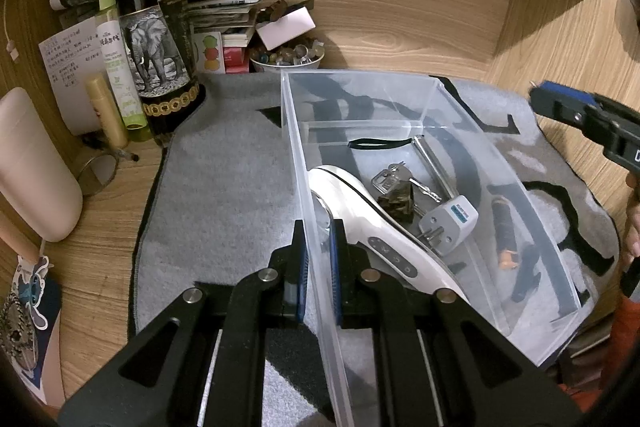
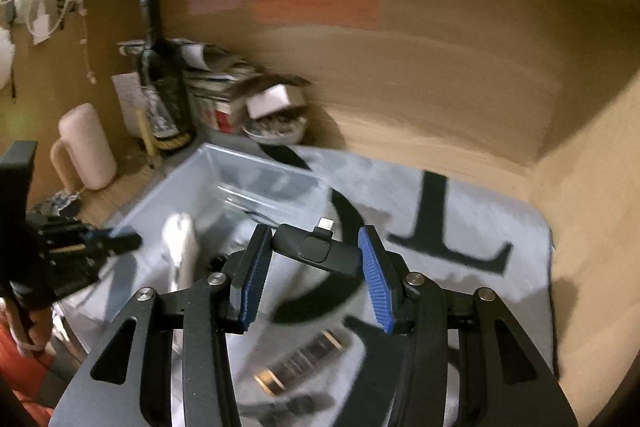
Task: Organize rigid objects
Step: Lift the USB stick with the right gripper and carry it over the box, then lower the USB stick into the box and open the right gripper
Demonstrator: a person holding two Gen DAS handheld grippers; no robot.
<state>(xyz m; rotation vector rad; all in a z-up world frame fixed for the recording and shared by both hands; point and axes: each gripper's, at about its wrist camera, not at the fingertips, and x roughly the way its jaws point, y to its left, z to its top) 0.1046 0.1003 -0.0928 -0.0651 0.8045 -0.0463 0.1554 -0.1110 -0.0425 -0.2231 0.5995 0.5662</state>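
A clear plastic bin (image 1: pixel 472 115) stands on a grey mat (image 1: pixel 224 163). In it lie a white handheld device (image 1: pixel 360 211), keys (image 1: pixel 394 181), a white plug adapter (image 1: pixel 450 223) and a metal rod (image 1: pixel 434 161). My left gripper (image 1: pixel 319 239) is shut on the bin's left wall. My right gripper (image 2: pixel 316 247) is shut on a small black adapter (image 2: pixel 316 247) with a plug tip, held above the mat beside the bin (image 2: pixel 256 175). The right gripper also shows in the left wrist view (image 1: pixel 588 123). A dark cylinder with gold ends (image 2: pixel 300 359) lies on the mat below it.
A wine bottle (image 1: pixel 154 27), spray bottle (image 1: pixel 114 47), pink mug (image 1: pixel 34 163), papers and a bowl of stones (image 1: pixel 286 57) crowd the back left corner. Wooden walls enclose the desk at the back and right. The right wrist view is motion-blurred.
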